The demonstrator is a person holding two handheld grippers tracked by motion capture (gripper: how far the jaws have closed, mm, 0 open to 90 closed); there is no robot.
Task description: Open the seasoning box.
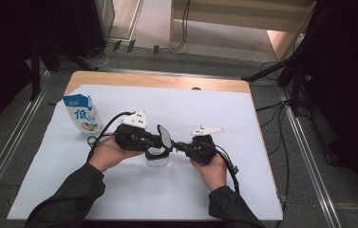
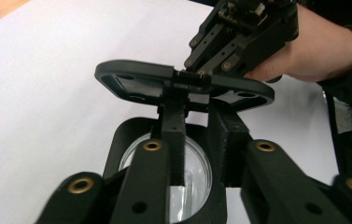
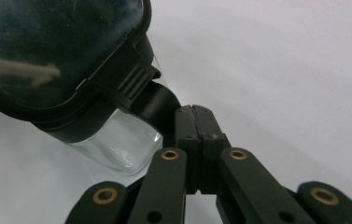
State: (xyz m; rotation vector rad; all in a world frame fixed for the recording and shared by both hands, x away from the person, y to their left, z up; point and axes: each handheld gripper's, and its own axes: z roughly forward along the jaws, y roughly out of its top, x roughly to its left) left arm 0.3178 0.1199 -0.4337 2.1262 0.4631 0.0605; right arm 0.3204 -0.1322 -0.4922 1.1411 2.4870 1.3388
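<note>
My left gripper (image 1: 154, 140) pinches the black collar of the glass jar (image 1: 157, 160) near the table's (image 1: 134, 190) middle; my right gripper (image 1: 179, 145) clamps the hinged lid's (image 1: 164, 135) edge. I should brace the jar firmly and swing the lid slowly, so the glass doesn't tip.

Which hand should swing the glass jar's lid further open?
Right. The right gripper is shut on the tab of the lid, so it can likely swing it, while the left gripper grips the black collar of the jar.
</note>
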